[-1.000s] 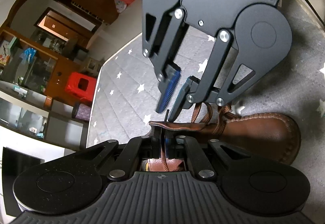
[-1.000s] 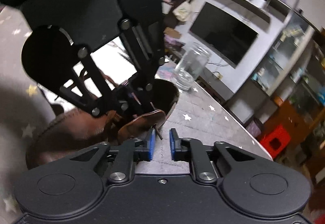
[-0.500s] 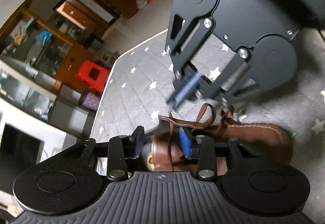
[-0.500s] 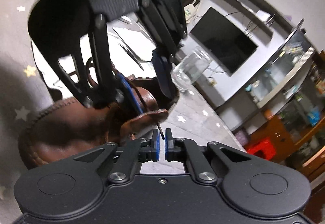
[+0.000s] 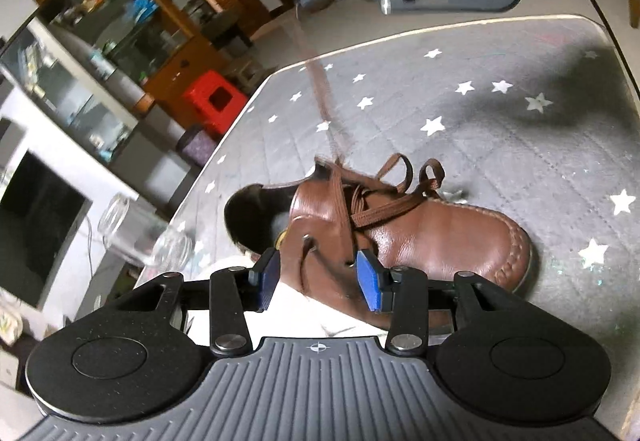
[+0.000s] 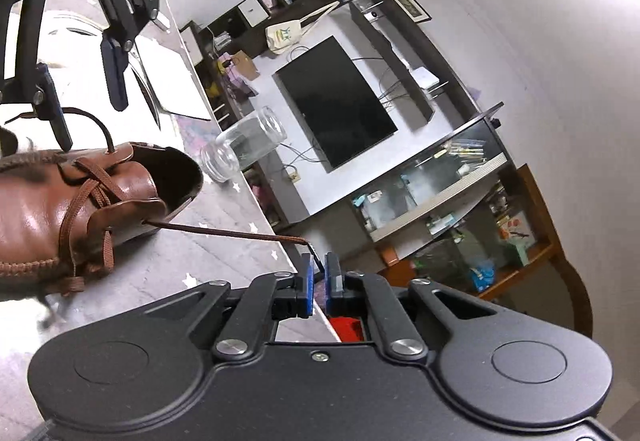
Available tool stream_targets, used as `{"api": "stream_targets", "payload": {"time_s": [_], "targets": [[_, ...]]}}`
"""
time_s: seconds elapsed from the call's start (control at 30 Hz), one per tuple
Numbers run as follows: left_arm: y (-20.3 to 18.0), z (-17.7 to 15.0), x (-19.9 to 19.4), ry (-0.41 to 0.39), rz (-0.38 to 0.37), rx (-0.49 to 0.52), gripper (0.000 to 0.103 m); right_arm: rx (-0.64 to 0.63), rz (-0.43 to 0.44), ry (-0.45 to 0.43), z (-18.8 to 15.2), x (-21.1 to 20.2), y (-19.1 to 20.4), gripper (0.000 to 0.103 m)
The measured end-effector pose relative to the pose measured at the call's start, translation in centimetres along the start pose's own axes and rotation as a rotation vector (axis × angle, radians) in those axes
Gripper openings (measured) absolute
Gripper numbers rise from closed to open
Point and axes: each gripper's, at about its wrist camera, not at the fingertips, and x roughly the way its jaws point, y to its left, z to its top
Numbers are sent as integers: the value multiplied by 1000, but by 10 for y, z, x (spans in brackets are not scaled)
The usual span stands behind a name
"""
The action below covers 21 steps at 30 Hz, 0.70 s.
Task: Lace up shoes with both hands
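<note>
The brown shoe (image 5: 404, 229) lies on the star-patterned surface (image 5: 500, 129) near its edge beside a glass jar (image 6: 244, 145). The right tongs (image 6: 318, 273) pinch the lace (image 6: 224, 233) end, drawn taut from an eyelet. The left tongs (image 5: 318, 277) stand released over the shoe's collar.

Right claw (image 6: 317, 273) pinches the taut lace (image 6: 224, 232) from the brown shoe (image 6: 60, 209).

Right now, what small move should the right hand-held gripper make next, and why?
Probably pull a little further away from the brown leather shoe. The right hand-held gripper pinches the tip of the brown lace, which runs straight out of the flap's eyelet, while loose loops remain over the tongue.
</note>
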Motion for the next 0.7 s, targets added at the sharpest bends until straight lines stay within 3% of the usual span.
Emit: {"api": "stream_targets", "payload": {"time_s": [0.2, 0.33, 0.7], "targets": [[1, 0, 0, -7, -2, -60, 44, 131, 40, 2, 2, -11, -4, 5], [-1, 2, 0, -2, 2, -89, 43, 226, 119, 8, 1, -20, 10, 17], [9, 2, -4, -8, 15, -229, 44, 525, 372, 55, 5, -44, 43, 27]]}}
